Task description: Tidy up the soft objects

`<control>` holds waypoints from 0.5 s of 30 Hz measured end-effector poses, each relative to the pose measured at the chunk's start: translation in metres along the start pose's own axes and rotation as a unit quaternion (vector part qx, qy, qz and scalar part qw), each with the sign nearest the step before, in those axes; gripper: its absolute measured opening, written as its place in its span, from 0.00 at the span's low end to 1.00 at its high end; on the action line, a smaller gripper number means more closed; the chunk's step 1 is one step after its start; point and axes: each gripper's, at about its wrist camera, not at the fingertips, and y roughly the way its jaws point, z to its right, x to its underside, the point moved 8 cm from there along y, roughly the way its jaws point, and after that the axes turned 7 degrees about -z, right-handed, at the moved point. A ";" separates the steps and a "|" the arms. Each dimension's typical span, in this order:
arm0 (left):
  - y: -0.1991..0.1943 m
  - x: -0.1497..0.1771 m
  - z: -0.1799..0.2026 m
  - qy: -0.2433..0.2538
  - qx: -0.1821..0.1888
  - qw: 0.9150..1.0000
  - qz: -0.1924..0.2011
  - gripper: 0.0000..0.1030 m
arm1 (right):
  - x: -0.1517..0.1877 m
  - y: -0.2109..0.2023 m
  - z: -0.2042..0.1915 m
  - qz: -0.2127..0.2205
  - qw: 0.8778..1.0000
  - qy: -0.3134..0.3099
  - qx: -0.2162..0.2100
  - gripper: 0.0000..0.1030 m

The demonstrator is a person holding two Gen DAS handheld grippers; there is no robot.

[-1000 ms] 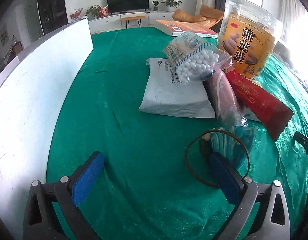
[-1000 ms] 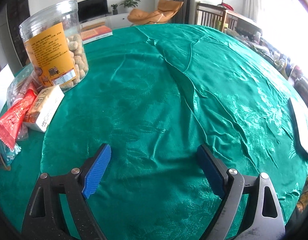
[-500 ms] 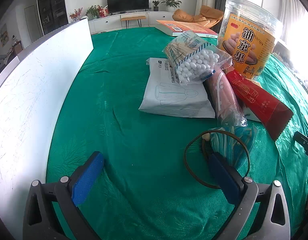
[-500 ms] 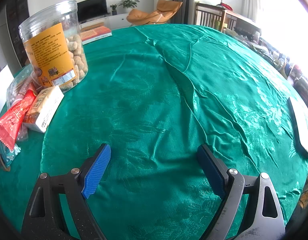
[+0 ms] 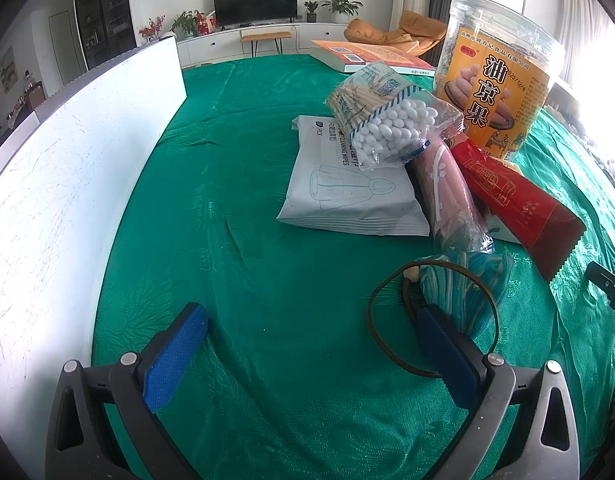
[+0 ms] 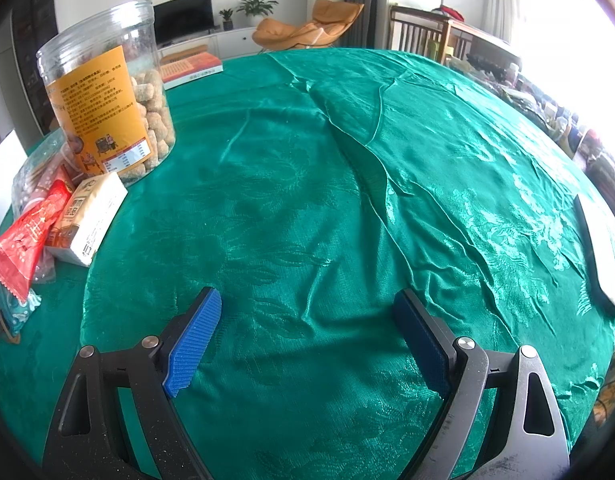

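We have not yet picked anything up. Our left tool [image 5: 307,344] hangs spread wide above the green desk [image 5: 235,184], and our right tool [image 6: 307,324] is likewise spread over bare cloth. The soft things lie ahead and to the right: a wipes pack [image 5: 347,192] printed "CLEANING WIPES", a cotton swab bag [image 5: 387,128] and a teal pouch [image 5: 467,280]. Next we likely reach for the pouch, the nearest one. The snack jar [image 5: 495,80] reads "油京果".

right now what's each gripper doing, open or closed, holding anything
Left gripper: open, holding nothing; its right finger sits over the brown cord loop.
Right gripper: open, holding nothing, above bare green tablecloth.
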 end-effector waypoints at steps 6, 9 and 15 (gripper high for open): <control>0.001 -0.001 0.000 0.000 0.000 1.000 0.000 1.00 | 0.004 -0.008 -0.005 0.000 1.000 0.001 0.001 0.88; 0.001 0.000 0.000 0.000 0.000 1.000 0.000 1.00 | 0.005 -0.009 -0.006 0.000 1.000 0.001 0.000 0.88; 0.001 0.000 0.000 0.000 0.000 1.000 0.000 1.00 | 0.005 -0.009 -0.006 0.000 1.000 0.001 0.000 0.88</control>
